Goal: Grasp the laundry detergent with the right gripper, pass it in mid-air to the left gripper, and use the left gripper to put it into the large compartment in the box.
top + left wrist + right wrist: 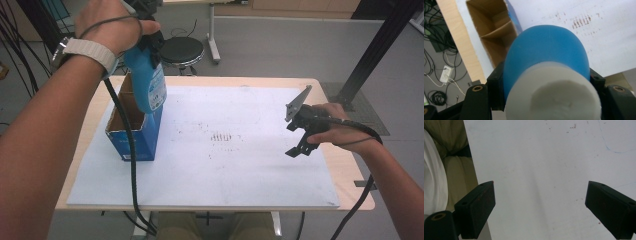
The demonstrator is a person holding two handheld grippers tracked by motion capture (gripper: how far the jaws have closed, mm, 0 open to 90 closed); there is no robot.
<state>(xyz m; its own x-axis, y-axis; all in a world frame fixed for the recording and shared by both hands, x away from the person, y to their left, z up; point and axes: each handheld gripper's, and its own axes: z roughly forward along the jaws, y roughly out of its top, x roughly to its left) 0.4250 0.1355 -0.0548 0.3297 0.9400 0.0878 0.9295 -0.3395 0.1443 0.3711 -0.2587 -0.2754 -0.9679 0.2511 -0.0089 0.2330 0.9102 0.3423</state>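
Note:
A blue bottle (147,82) with a white cap hangs above an open blue cardboard box (134,129) at the table's left. My left gripper (145,37) is shut on it near the top, and the bottle's lower end points down toward the box's brown inside. In the left gripper view the white cap (552,93) and blue body (546,48) sit between the black jaws, with the box's divided compartments (494,37) below. My right gripper (301,137) stands open over the white sheet at the right, and in the right gripper view (540,207) its fingers are wide apart with nothing between them.
A white sheet (225,155) with faint marks covers most of the wooden table (350,170). A black stool (182,50) stands beyond the far edge. A cable (131,165) trails from the left hand past the box. A dark post (375,45) rises at the back right.

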